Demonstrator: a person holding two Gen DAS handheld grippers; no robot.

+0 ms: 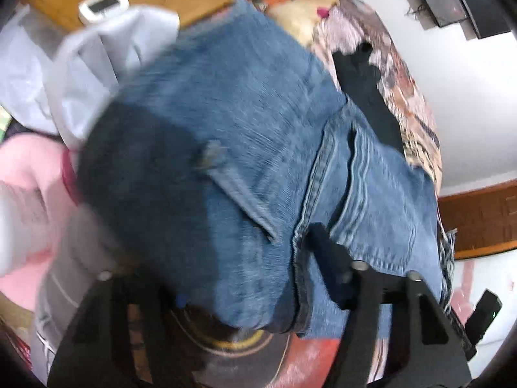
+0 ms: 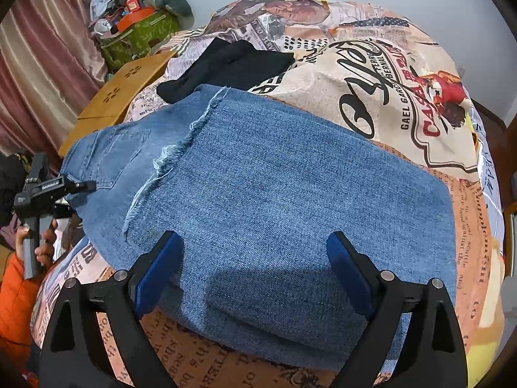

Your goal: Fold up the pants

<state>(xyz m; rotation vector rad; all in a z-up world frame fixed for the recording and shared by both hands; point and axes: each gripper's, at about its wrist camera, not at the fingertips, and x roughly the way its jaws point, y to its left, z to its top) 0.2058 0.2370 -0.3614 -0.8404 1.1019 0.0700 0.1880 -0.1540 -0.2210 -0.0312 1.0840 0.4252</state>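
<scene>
Blue jeans [image 2: 290,177] lie folded on the printed bedspread [image 2: 404,103], the frayed leg hems over the seat and back pocket. My right gripper [image 2: 255,268] hovers open over the near fold, its blue pads [image 2: 158,271] wide apart and holding nothing. In the right wrist view, my left gripper [image 2: 87,187] meets the waist edge at far left, held by a hand in an orange sleeve [image 2: 19,291]. In the blurred left wrist view the jeans [image 1: 258,113] bulge between the left gripper's [image 1: 210,258] fingers. One finger [image 1: 326,252] lies against a seam; denim hides the other.
A black garment [image 2: 226,64] lies behind the jeans on the bed. A low wooden table [image 2: 119,100] stands at the bed's left, with a green box of clutter [image 2: 139,35] beyond. White and pink clothes [image 1: 80,74] are piled left of the jeans.
</scene>
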